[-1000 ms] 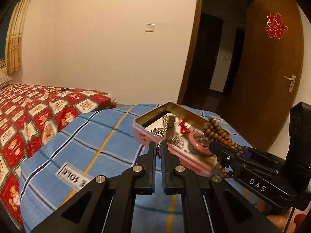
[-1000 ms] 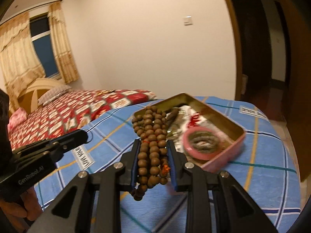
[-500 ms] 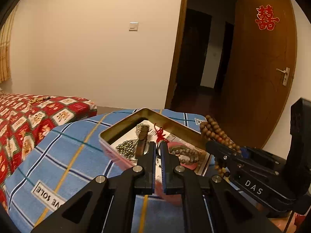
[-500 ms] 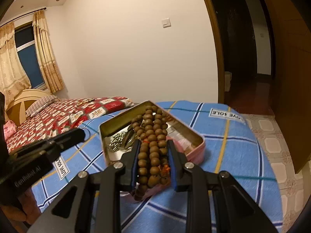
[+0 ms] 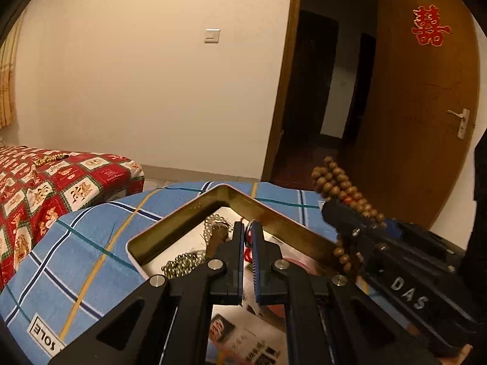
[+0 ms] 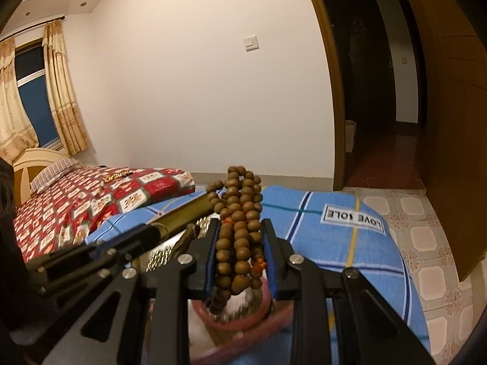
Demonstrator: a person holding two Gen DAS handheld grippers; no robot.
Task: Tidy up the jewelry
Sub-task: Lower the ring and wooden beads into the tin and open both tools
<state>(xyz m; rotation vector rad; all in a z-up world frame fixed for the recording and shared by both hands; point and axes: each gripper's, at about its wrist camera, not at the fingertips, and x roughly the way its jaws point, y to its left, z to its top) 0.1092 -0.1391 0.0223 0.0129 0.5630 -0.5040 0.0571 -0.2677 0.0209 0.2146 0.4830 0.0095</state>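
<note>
Beads first: my right hand-held gripper (image 6: 240, 243) is clamped on a bunched wooden bead string (image 6: 239, 228), loops standing up past the fingertips and hanging below them, right above the pink tin (image 5: 170, 222). My left hand-held gripper (image 5: 249, 234) has its jaws almost together, pinching what looks like a small ring (image 5: 250, 228); too small to be sure. Tin sits open on the blue plaid cloth (image 5: 91, 243), a metal bead chain (image 5: 182, 263) and a red bangle (image 6: 240, 322) inside. Gold chain (image 5: 50, 159) lies well apart on the red patterned bedspread (image 5: 45, 188).
</note>
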